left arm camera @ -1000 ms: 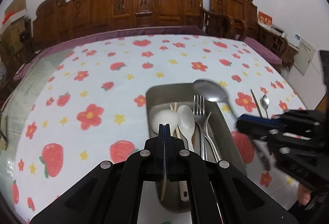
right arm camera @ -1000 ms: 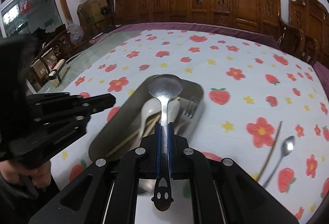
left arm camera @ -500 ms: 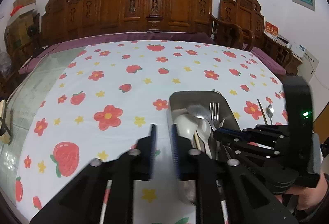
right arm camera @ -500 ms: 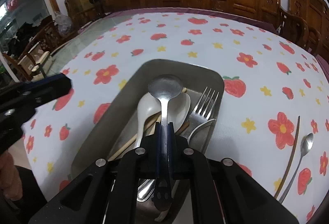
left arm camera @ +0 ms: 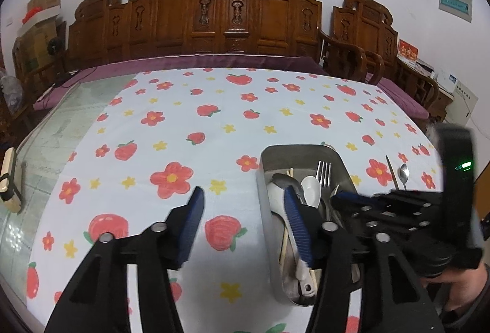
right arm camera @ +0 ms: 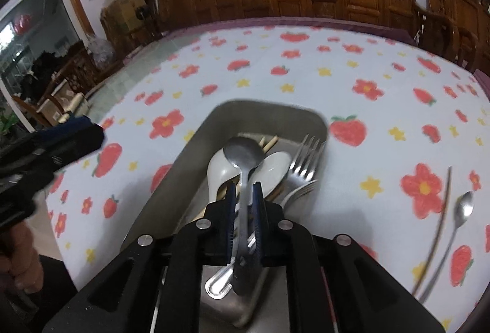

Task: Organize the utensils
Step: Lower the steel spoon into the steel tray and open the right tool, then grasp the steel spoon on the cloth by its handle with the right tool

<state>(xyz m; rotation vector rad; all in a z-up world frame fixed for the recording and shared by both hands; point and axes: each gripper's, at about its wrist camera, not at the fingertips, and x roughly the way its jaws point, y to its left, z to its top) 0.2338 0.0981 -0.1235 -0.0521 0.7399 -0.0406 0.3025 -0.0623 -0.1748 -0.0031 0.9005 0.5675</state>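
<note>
The metal spoon (right arm camera: pixel 243 155) is being released lengthwise into the tray (right arm camera: pixel 269 111) between the opening right tongs (right arm camera: pixel 244 207); the small spoon (right arm camera: pixel 462 210) lies right. The left tongs (left arm camera: pixel 242 210) are spreading, empty.

A steel tray (right arm camera: pixel 214 121) sits on the cloth, holding two white spoons (right arm camera: pixel 216 167), a fork (right arm camera: pixel 306 155), chopsticks (right arm camera: pixel 269 143) and a steel spoon (right arm camera: pixel 243 151) lying lengthwise on top, bowl at the far end. Right of the tray, apart from it, a small spoon (right arm camera: pixel 462 207) and a single thin stick (right arm camera: pixel 441 210) lie side by side on the cloth.
</note>
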